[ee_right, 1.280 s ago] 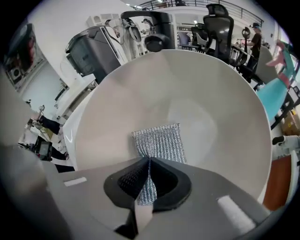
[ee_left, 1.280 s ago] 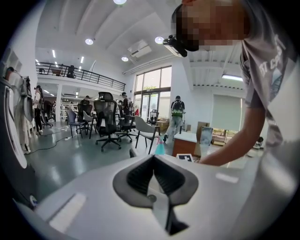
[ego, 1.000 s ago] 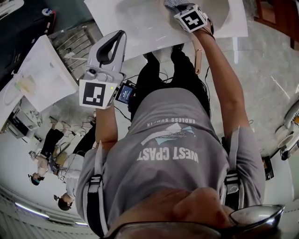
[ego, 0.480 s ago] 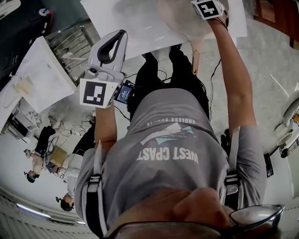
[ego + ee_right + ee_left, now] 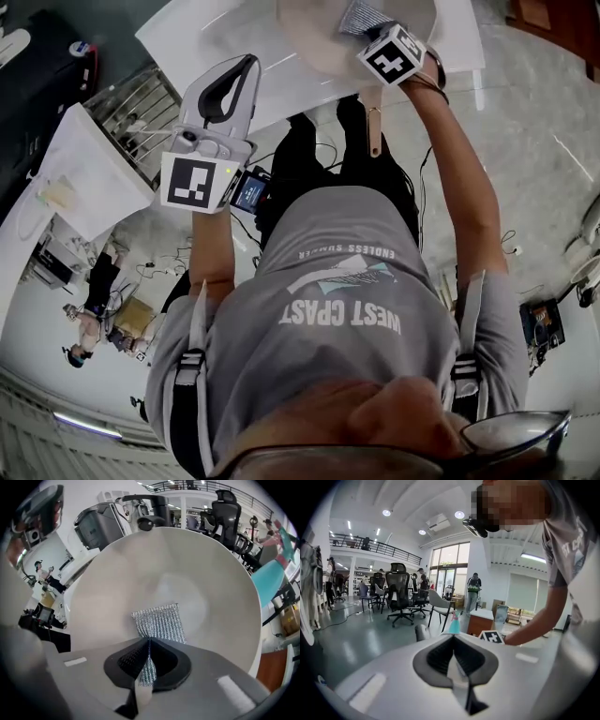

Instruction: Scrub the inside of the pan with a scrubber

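Two grippers are in my hands, each a pale grey plastic shell with dark ribbed pads and one cube of black-and-white square markers. At the left, my left gripper (image 5: 453,638) hangs in the air beside the pan and touches nothing. Its jaws are clenched against each other with nothing between them.

One glossy white desk (image 5: 202,42) runs across the top of the head view. On it sits one cream-coloured round pan (image 5: 187,569), a shallow bowl shape with a smooth matte inside. Its one long flat tan handle (image 5: 375,131) points back toward me past the desk's near edge.

Inside the pan is one rectangular scrubber of silver knitted metal mesh (image 5: 159,620). Its ribbed weave stands out sharply against the plain surface. It lies flat against the pan's inner surface, close to the middle.

At the right, my right gripper (image 5: 149,640) points steeply down into the pan. Its jaws are grasping the near end of the scrubber, which is pinched into a narrow strip between the pads, while the free end fans out wider beyond them.
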`<state>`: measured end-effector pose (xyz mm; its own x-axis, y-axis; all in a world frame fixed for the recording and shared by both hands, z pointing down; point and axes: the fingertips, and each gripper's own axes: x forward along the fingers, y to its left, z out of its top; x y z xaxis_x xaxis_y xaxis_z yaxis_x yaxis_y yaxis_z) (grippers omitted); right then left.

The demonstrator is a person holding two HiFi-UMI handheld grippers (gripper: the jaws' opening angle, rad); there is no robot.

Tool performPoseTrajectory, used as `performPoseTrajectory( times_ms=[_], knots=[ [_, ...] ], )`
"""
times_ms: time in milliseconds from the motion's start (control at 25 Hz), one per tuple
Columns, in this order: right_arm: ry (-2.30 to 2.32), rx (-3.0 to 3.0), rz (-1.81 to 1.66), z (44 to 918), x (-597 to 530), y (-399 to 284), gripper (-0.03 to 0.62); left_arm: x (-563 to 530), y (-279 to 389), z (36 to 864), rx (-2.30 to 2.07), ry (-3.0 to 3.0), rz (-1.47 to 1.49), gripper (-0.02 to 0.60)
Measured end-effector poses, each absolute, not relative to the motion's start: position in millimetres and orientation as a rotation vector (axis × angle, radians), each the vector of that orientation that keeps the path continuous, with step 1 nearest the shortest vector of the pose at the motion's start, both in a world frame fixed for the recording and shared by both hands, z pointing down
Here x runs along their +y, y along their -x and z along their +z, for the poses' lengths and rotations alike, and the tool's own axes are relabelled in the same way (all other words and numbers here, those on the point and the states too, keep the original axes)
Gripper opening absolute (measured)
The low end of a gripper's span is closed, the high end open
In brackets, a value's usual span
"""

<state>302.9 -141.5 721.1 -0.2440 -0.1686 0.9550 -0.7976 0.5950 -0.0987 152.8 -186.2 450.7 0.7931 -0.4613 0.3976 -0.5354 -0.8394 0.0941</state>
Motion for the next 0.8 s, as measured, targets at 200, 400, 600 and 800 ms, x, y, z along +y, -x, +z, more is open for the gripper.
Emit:
performPoseTrajectory(
  times_ms=[200, 400, 600, 800],
  knots=[
    [-0.695, -1.837, 0.709, 713, -141, -265, 0.017, -192, -172, 453, -0.784, -2.777, 0.55, 0.0],
    [-0.711, -1.912, 0.71, 719, -170, -235, 0.015, -191, -171, 461, -0.805, -2.761, 0.561, 0.0],
    [-0.819, -1.937, 0.672, 711, -211, -242, 0.015, -185, -167, 456, -0.84, -2.753, 0.556, 0.0],
    [-0.952, -1.866, 0.662, 704, -234, -277, 0.015, -181, -154, 446, -0.87, -2.756, 0.532, 0.0]
  ],
)
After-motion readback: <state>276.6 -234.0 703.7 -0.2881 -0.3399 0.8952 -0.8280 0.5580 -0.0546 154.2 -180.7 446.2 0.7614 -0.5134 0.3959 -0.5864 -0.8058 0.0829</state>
